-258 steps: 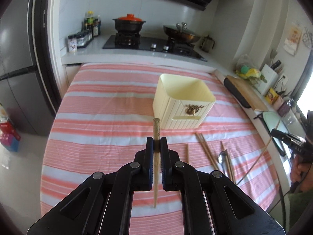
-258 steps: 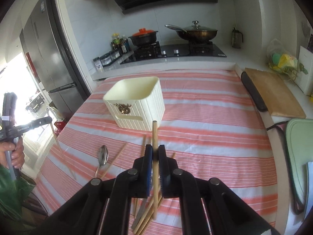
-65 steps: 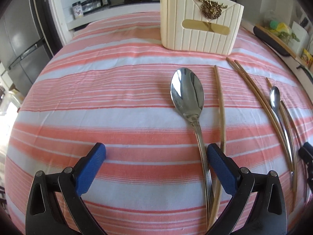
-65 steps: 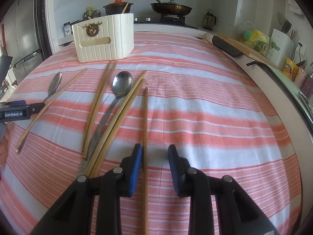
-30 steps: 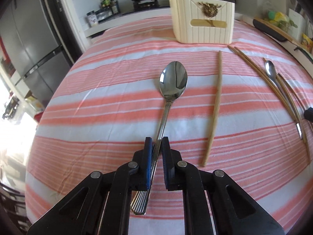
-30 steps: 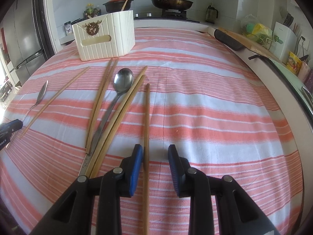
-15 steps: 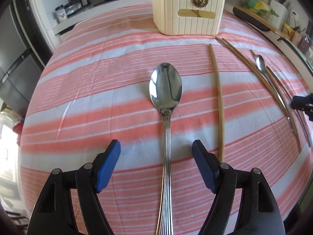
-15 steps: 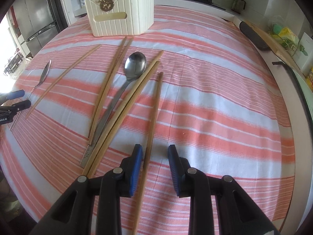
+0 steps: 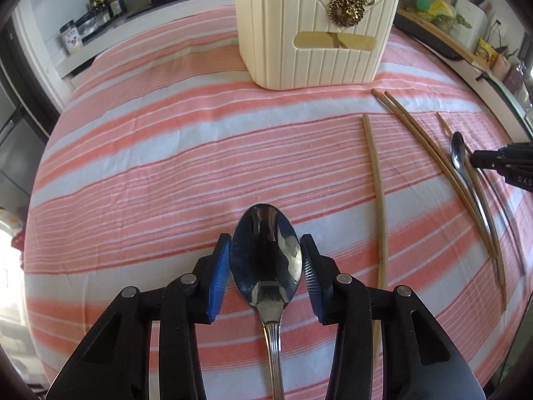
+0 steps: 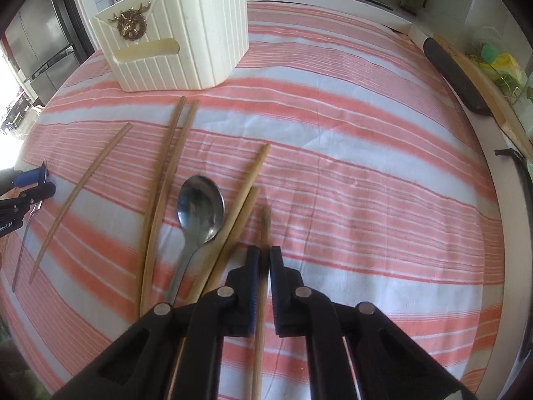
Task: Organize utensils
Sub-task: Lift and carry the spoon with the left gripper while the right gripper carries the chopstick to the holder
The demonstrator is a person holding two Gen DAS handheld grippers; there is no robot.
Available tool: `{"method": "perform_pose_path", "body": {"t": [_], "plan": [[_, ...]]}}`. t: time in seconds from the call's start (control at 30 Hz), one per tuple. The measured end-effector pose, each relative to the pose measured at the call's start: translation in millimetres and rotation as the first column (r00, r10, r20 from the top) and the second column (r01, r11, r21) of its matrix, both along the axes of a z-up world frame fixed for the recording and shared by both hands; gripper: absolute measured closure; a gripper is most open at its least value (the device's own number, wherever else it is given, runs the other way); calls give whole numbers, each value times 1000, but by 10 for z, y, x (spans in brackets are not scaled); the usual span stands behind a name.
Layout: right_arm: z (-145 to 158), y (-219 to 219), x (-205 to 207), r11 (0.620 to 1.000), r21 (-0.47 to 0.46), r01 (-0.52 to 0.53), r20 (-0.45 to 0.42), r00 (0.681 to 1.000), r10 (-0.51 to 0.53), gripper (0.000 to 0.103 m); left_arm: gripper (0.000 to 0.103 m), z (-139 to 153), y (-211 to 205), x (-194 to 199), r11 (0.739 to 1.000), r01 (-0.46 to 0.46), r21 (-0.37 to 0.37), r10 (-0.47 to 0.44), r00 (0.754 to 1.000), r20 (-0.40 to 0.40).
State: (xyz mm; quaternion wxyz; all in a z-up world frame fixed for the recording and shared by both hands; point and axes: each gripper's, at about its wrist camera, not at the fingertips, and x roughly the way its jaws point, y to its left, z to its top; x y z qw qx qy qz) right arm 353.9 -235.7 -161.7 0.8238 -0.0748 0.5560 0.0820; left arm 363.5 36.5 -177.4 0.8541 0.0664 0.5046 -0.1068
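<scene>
The left gripper (image 9: 266,263) is closing around the bowl of a spoon (image 9: 266,260) lying between its blue pads, with the cream holder (image 9: 313,33) well ahead. The right gripper (image 10: 265,280) is clamped on a chopstick (image 10: 263,266), a second spoon (image 10: 200,210) just left of it

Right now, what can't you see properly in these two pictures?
- Inside of the cream holder: both views, hidden by its own wall.
- Handle end of the big spoon: left wrist view, cut off by the bottom edge; left gripper closing around its bowl.
- Chopstick in the right gripper: right wrist view, blurred.
- Jar labels: too small.
</scene>
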Motion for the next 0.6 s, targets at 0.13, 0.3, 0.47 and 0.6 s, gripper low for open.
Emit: {"method": "perform_pose_path", "body": {"t": [0.13, 0.3, 0.47, 0.6], "plan": [[198, -67, -61, 996, 84, 32, 67, 997, -38, 97, 61, 224, 129, -168, 999, -36, -28, 38, 996, 79], [701, -183, -298, 987, 160, 15, 199, 979, -47, 97, 61, 676, 341, -459, 992, -69, -102, 87, 980, 179], [1204, -242, -612, 975, 220, -27, 303, 952, -42, 97, 61, 1130, 453, -752, 985, -68, -156, 108, 958, 267], [1549, -304, -868, 966, 250, -67, 380, 924, -34, 97, 61, 1415, 464, -944, 981, -47, -187, 106, 942, 319]]}}
